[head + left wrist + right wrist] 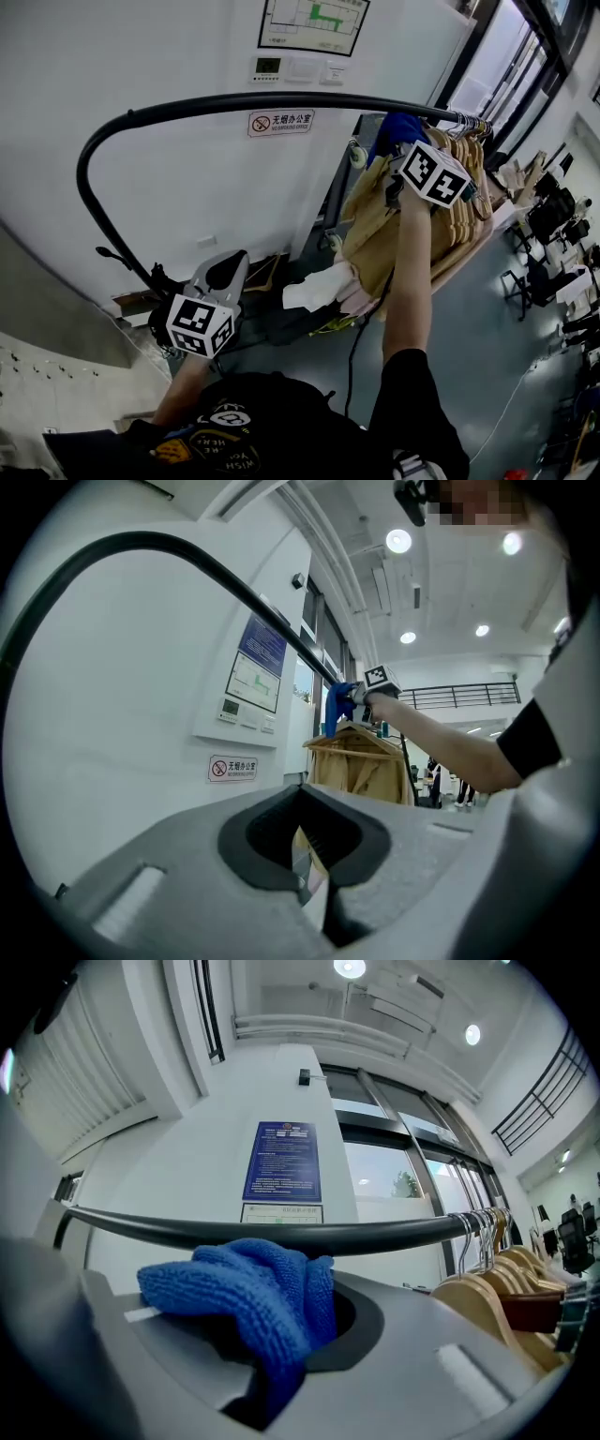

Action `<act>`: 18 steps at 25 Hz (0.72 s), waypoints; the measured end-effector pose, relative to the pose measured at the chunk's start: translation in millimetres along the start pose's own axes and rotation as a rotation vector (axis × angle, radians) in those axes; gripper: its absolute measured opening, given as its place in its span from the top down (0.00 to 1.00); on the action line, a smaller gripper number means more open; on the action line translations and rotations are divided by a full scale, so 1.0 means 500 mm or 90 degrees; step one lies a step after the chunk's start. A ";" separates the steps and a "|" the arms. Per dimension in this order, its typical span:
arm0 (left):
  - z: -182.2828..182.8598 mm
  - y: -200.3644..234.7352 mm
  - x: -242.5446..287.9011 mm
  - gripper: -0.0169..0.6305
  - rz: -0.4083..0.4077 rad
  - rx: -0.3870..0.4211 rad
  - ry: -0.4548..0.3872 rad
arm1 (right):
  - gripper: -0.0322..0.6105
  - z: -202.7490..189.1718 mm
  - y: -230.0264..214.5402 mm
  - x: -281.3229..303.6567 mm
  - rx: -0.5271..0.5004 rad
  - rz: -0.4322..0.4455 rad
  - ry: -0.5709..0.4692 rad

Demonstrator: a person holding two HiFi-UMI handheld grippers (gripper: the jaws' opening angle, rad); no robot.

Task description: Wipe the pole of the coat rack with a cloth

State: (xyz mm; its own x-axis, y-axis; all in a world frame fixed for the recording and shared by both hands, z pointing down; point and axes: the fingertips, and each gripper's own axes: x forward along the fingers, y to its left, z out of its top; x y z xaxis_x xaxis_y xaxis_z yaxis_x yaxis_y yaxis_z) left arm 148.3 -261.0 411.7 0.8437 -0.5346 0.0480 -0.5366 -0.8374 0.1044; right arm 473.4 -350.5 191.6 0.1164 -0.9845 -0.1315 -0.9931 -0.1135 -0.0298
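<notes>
The coat rack's black pole (281, 100) rises from the lower left, bends, and runs right along the white wall. My right gripper (405, 155) is raised to it, shut on a blue cloth (398, 127) that lies against the underside of the pole, just left of the hangers. In the right gripper view the cloth (253, 1288) bulges out of the jaws of the right gripper (309, 1321), touching the pole (375, 1234). My left gripper (230, 267) hangs low beside the pole's upright part. In its own view, the left gripper (302, 832) is shut and holds nothing.
Wooden hangers (464, 187) and tan coats (375, 225) crowd the pole's right end. A no-smoking sign (281, 122) and wall panels sit behind the pole. A white cloth (314, 289) lies under the coats. Chairs and desks (553, 216) stand at the far right.
</notes>
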 end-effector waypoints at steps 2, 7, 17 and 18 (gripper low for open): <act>-0.001 0.001 -0.004 0.97 0.008 -0.002 0.001 | 0.89 0.003 0.028 0.002 -0.005 0.005 -0.007; 0.000 0.001 -0.035 0.97 0.034 0.000 -0.002 | 0.89 -0.006 0.236 0.008 -0.024 0.138 -0.014; 0.005 0.085 -0.193 0.97 0.180 -0.014 -0.017 | 0.89 -0.010 0.742 -0.027 0.000 0.468 -0.004; 0.005 0.094 -0.208 0.97 0.192 -0.017 -0.018 | 0.89 -0.011 0.781 -0.029 0.002 0.485 -0.003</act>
State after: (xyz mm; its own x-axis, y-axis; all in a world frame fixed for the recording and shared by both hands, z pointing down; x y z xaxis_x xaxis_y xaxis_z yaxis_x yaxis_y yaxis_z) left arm 35.2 -244.9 409.2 0.6457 -0.7618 0.0523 -0.7616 -0.6377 0.1154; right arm 83.9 -381.3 187.2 -0.6016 -0.7895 -0.1210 -0.7986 0.5980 0.0687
